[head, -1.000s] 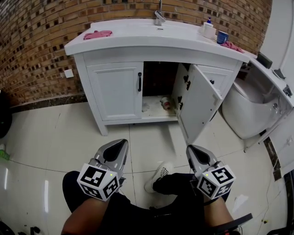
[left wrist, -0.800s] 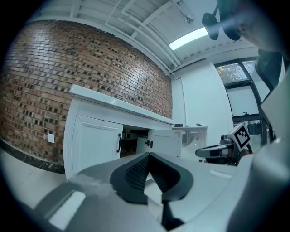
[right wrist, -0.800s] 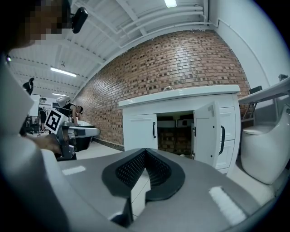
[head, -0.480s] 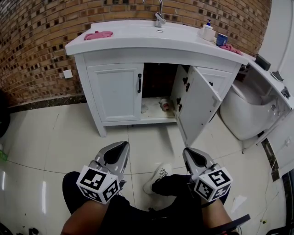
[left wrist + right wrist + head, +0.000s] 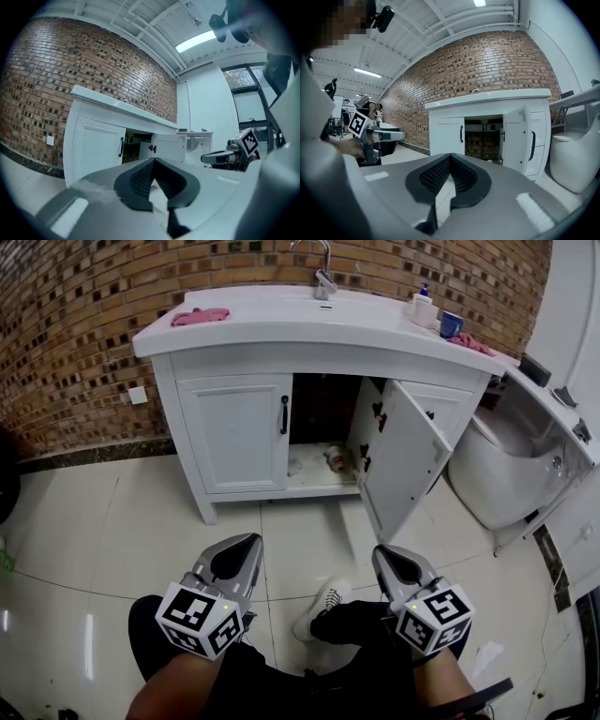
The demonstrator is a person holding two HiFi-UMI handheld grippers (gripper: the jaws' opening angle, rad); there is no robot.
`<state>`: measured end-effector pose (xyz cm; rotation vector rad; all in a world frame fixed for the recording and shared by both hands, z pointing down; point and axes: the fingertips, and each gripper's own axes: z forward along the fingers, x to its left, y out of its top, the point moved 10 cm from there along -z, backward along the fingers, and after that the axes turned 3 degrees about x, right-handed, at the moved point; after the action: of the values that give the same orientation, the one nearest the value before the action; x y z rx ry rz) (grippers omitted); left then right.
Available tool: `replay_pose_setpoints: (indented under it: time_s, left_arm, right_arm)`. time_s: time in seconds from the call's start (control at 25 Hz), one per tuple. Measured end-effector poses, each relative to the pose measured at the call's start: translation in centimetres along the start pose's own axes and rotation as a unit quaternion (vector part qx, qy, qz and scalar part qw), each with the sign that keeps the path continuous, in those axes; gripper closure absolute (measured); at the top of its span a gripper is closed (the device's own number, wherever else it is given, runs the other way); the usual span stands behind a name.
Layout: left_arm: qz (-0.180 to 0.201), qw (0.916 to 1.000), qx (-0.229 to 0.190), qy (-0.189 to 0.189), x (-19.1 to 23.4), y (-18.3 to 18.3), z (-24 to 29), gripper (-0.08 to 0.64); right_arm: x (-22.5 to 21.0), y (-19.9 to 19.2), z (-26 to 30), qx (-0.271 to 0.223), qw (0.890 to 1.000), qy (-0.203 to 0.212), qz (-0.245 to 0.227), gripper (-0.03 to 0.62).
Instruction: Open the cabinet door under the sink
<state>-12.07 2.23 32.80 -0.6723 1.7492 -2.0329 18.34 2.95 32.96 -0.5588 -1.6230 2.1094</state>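
The white vanity cabinet (image 5: 234,371) stands under the sink against the brick wall. Its right door (image 5: 403,463) is swung wide open and shows the dark inside; the left door (image 5: 239,432), with a black handle (image 5: 283,414), is closed. Both grippers are held low over the floor, well short of the cabinet. My left gripper (image 5: 251,540) is shut and empty, as is my right gripper (image 5: 379,553). The left gripper view shows the left gripper (image 5: 153,160) pointing at the open door (image 5: 166,146). The right gripper (image 5: 450,155) faces the same door (image 5: 516,140).
A small jar (image 5: 335,458) lies on the cabinet floor. On the counter are a pink cloth (image 5: 200,315), a faucet (image 5: 323,273), a soap bottle (image 5: 424,304) and a blue cup (image 5: 453,322). A white toilet (image 5: 506,465) stands to the right. The person's shoe (image 5: 319,601) rests between the grippers.
Both grippers have sunk slightly lower in the head view and stay shut. The cabinet doors have not moved.
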Motion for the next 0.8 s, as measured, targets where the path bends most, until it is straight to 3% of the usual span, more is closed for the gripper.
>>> replay_pose_setpoints:
  time_s: [0.8]
  left_arm:
    - [0.000,1.0000,-0.002,-0.001,0.05,0.09,0.02,0.557]
  right_arm:
    - [0.02,-0.12,0.18,-0.005,1.000,-0.001,0.006,0.586]
